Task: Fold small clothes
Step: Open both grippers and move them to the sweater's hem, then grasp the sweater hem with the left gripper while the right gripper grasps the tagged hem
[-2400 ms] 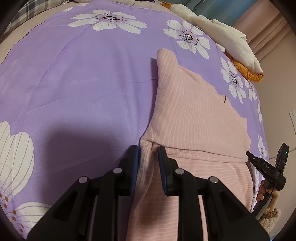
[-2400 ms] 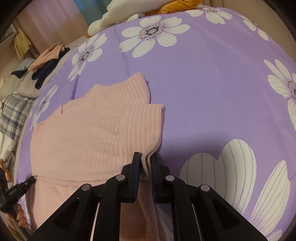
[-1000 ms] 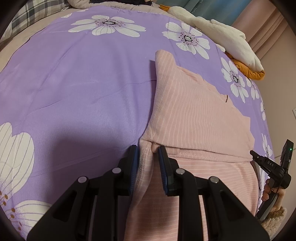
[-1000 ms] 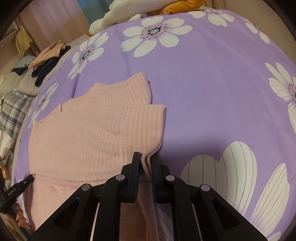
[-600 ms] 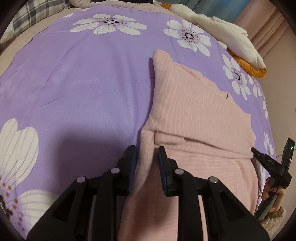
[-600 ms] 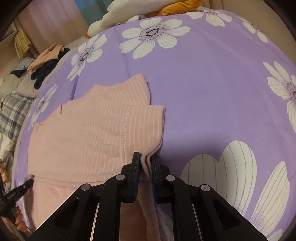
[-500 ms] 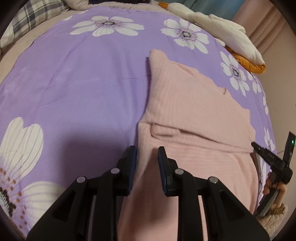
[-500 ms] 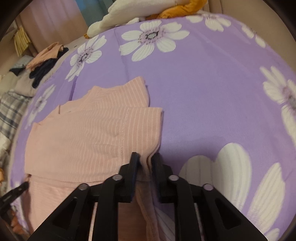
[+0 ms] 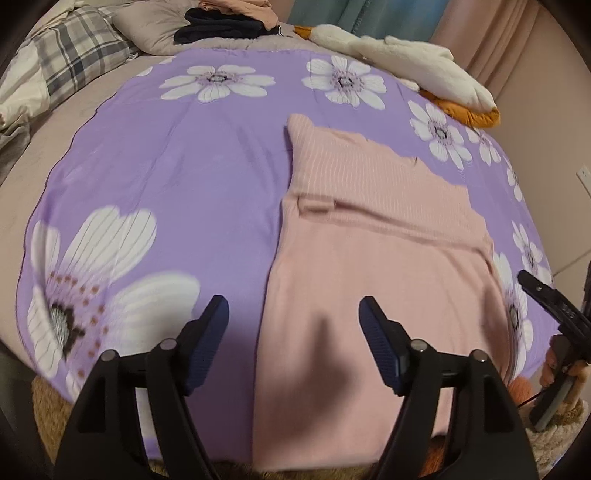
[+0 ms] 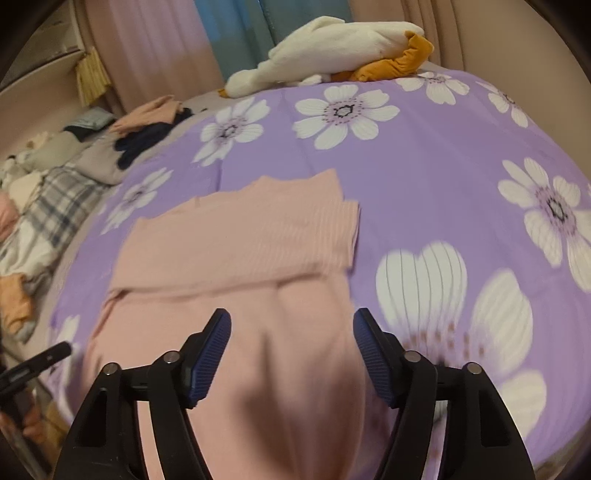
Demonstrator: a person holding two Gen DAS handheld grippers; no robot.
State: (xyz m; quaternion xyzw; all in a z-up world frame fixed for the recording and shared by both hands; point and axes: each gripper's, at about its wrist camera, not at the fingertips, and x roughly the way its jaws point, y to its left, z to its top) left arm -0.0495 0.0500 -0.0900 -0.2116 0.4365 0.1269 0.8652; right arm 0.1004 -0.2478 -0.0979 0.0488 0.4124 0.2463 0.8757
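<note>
A pink striped garment [image 9: 373, 236] lies flat on the purple flowered blanket [image 9: 166, 173], its far part folded over the near part. It also shows in the right wrist view [image 10: 240, 251]. My left gripper [image 9: 293, 306] is open and empty, raised above the garment's near left edge. My right gripper [image 10: 291, 317] is open and empty above the garment's near right part. The right gripper also shows at the right edge of the left wrist view [image 9: 546, 295].
A white and orange plush toy [image 9: 410, 70] lies at the blanket's far side. Folded dark and pink clothes [image 9: 225, 22] and a plaid pillow [image 9: 70, 55] lie at the far left. The blanket's near edge hangs over a woven base [image 9: 51, 410].
Both grippers have opened, let go of the pink garment and pulled back and up. The garment now lies flat on the blanket.
</note>
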